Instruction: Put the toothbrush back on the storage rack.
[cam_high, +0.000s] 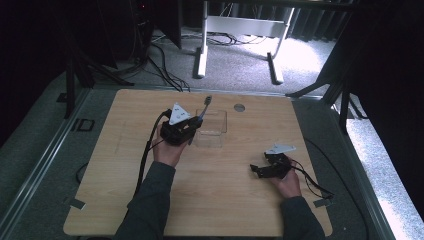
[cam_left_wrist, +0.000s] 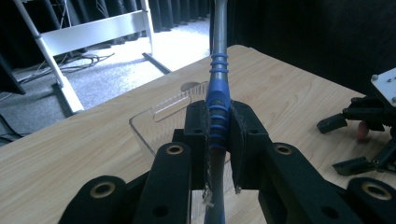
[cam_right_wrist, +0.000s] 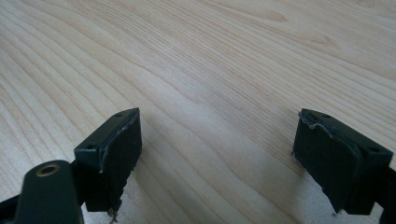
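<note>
My left gripper (cam_high: 193, 131) (cam_left_wrist: 218, 140) is shut on a toothbrush (cam_high: 205, 107) (cam_left_wrist: 218, 79) with a blue ribbed grip and a grey shaft. The brush points up and away, its far end over the back edge of a clear plastic tray (cam_high: 212, 133) (cam_left_wrist: 156, 122) that sits just ahead of the jaws. My right gripper (cam_high: 256, 170) (cam_right_wrist: 217, 154) rests low over the table at the right. It stands open, with bare wood between its pads. The left gripper view also catches the right gripper (cam_left_wrist: 362, 135) at the right edge.
The wooden table (cam_high: 225, 195) (cam_right_wrist: 196, 70) has a round grey cap (cam_high: 239, 107) set in near its far edge. Cables trail from both grippers toward the table's sides. A white desk frame (cam_high: 240, 30) stands on the carpet beyond.
</note>
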